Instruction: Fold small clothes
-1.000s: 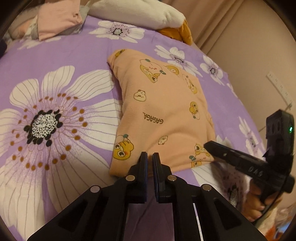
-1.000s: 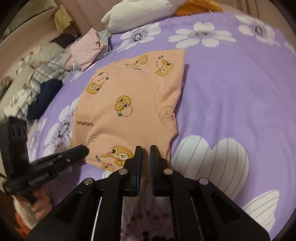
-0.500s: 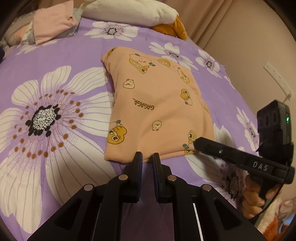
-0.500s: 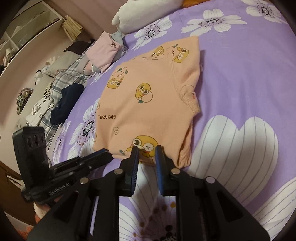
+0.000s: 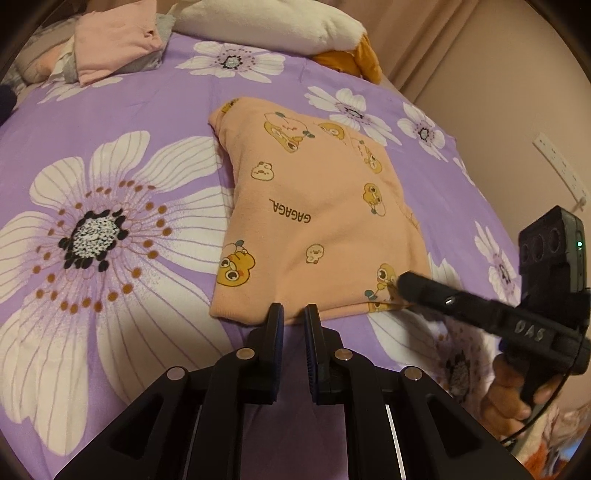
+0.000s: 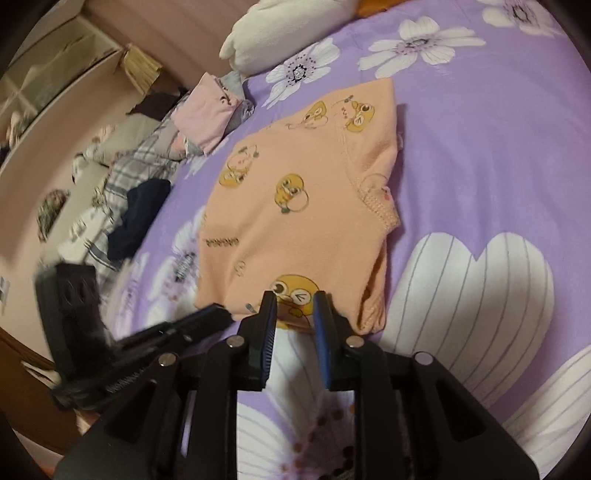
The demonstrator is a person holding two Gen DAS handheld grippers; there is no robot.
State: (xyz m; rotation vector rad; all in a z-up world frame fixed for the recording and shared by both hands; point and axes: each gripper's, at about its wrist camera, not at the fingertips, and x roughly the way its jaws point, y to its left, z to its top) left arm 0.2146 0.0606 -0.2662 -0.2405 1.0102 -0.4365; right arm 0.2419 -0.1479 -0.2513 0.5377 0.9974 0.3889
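A folded peach garment [image 5: 314, 218] with yellow cartoon prints lies flat on the purple flowered bedspread [image 5: 110, 122]; it also shows in the right wrist view [image 6: 303, 214]. My left gripper [image 5: 293, 314] sits at its near edge, jaws slightly apart with nothing between them. My right gripper [image 6: 294, 301] is open over the garment's near edge, its fingers either side of a print. In the left wrist view the right gripper [image 5: 406, 284] touches the garment's near right corner. The left gripper [image 6: 218, 314] appears blurred in the right wrist view.
A folded pink garment [image 5: 114, 44] and a white pillow [image 5: 266, 18] lie at the far end of the bed. A pile of plaid and dark clothes [image 6: 140, 192] lies at the bed's left side. A wall [image 5: 517, 92] stands on the right.
Both grippers have let go of the garment's near edge and opened; the right opened wider. The garment now lies flat. The left gripper drew back slightly.
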